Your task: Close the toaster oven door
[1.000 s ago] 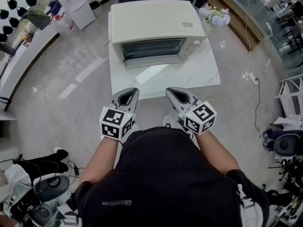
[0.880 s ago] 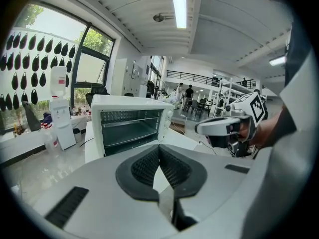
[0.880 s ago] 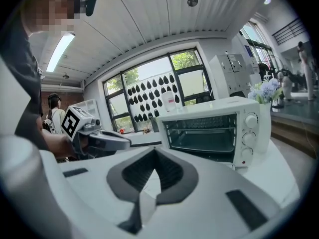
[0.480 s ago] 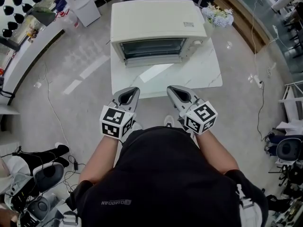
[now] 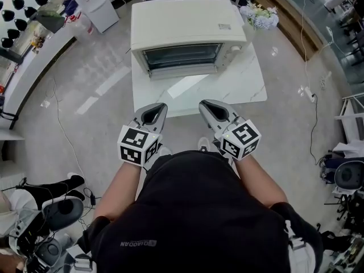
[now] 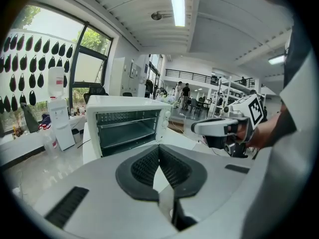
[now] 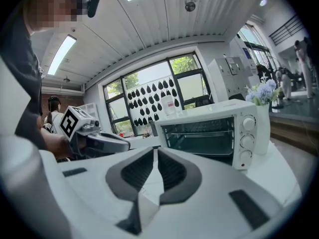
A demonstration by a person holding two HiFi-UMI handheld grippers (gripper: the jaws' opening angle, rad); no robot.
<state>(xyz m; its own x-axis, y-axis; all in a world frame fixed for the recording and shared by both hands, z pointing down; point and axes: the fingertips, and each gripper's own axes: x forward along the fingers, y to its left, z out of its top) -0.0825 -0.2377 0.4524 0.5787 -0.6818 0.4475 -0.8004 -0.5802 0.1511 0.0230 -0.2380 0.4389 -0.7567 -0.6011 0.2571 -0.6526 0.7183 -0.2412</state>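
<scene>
A cream toaster oven [image 5: 187, 24] stands at the far end of a white marble table [image 5: 239, 87]. Its door [image 5: 183, 71] hangs open and the dark cavity with its rack shows in the left gripper view [image 6: 127, 131] and the right gripper view [image 7: 202, 133]. Both grippers hover side by side at the table's near edge, well short of the oven. My left gripper [image 5: 161, 106] [image 6: 159, 146] is shut and empty. My right gripper [image 5: 203, 103] [image 7: 155, 149] has just been opening; a narrow slit parts its tips with nothing between them.
A vase of pale flowers [image 5: 259, 17] stands at the oven's right rear. A white water dispenser [image 5: 91, 1] is at the back left. Cables [image 5: 60, 135] run over the grey floor, and chair bases [image 5: 57, 212] stand at lower left.
The head view has shifted slightly, so the oven sits a little higher and further left in the picture. Both grippers hold their place before the table.
</scene>
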